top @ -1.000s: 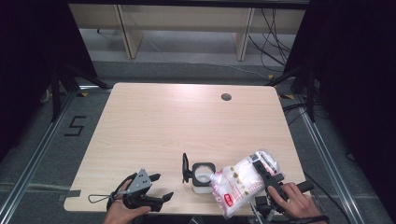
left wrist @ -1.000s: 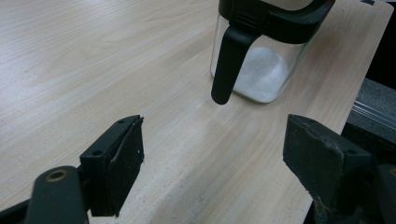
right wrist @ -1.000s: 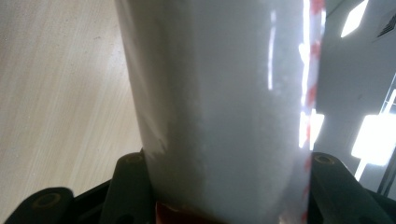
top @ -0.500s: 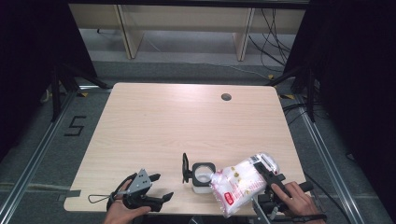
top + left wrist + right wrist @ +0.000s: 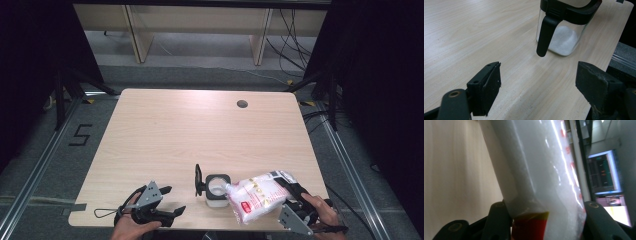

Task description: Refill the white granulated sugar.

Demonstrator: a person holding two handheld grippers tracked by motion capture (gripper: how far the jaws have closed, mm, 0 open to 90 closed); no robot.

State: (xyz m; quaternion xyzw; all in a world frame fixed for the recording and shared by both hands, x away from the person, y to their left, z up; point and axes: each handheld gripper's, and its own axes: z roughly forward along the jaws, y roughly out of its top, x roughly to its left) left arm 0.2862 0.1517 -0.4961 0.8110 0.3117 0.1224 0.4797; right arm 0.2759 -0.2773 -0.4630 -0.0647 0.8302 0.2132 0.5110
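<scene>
Right gripper [image 5: 290, 192] tilted, bag [image 5: 255, 196] spout over jar [image 5: 218, 189]; left gripper [image 5: 167, 200] level

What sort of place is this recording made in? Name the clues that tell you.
Probably a lab or test room rather than a kitchen: a bare wooden table stands inside a dark metal frame, loose cables run over the grey floor, and a number is marked there.

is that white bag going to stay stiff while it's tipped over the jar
Probably not: the bag bulges and pinches in where the right gripper clamps it, so it looks soft. Loose grains likely shift toward the jar, making it sag.
</scene>
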